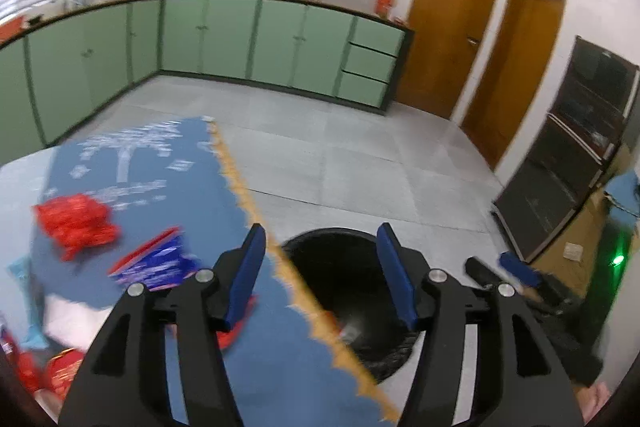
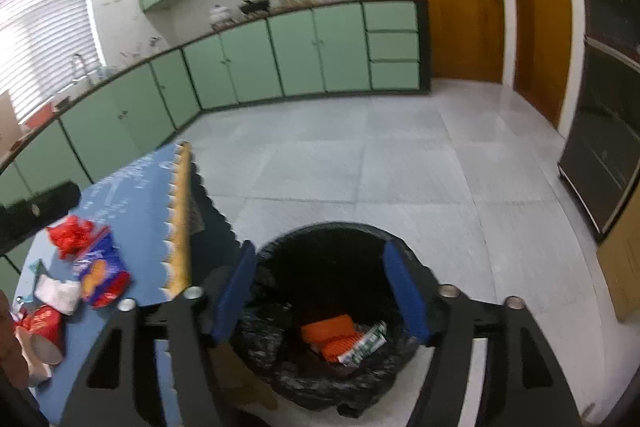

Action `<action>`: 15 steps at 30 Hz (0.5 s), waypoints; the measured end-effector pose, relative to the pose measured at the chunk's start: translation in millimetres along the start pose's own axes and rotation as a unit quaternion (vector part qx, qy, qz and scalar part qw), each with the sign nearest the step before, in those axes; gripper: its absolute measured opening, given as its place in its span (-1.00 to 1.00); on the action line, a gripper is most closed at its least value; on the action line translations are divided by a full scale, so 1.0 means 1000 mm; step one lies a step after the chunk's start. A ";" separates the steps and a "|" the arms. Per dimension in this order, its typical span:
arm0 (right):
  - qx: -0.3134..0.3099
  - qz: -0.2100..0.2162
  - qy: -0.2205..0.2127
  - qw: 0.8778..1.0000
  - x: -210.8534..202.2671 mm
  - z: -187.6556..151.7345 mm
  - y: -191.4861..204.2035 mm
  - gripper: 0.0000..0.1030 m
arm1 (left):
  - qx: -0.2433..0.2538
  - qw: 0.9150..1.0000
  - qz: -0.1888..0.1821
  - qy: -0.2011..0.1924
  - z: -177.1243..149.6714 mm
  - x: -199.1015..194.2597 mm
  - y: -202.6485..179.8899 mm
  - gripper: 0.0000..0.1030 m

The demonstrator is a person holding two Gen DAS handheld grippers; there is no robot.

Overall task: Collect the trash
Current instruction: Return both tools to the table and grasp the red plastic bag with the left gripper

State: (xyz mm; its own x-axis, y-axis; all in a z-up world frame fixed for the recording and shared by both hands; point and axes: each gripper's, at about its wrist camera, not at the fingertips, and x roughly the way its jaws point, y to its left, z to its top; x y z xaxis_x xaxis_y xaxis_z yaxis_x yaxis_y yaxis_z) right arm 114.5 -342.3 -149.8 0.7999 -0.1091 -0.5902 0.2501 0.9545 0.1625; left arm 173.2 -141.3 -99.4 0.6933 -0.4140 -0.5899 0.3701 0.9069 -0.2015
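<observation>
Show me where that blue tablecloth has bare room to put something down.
Free: the far end of the blue tablecloth, between the red wrapper and the fringed edge. Crowded: the near left corner, where the blue snack bag, white wrapper and red cup lie close together.

One black-lined bin [image 2: 344, 307] stands on the floor, holding two visible wrappers: one orange [image 2: 332, 337] and one green-and-white [image 2: 366, 343]. On the one blue-clothed tabletop [image 2: 148, 195] lie one crumpled red wrapper [image 2: 70, 235], one blue-and-red snack bag [image 2: 102, 275], one white crumpled piece [image 2: 58, 293] and one red paper cup [image 2: 46, 331]. Two brown doors [image 1: 452, 23] stand in the far wall, and three drawers [image 1: 372, 61] sit among the green cabinets.
</observation>
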 end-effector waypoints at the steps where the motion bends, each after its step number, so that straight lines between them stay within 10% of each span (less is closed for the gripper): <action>1: -0.005 0.005 -0.005 1.000 -0.004 0.000 0.006 0.50 | 0.001 1.000 0.013 -0.007 -0.003 -0.010 0.008 0.14; 15: -0.064 0.110 -0.037 0.991 -0.035 -0.013 0.131 0.81 | -0.027 0.982 0.181 -0.053 -0.039 -0.117 0.112 0.24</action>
State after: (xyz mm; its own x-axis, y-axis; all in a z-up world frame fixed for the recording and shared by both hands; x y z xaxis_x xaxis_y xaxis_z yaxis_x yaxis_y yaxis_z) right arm 111.9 -209.9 -118.3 0.8661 0.0910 -0.4915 -0.0034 0.9843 0.1764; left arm 109.4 12.3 -83.3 0.8345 -0.0675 -0.5469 0.0572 0.9977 -0.0359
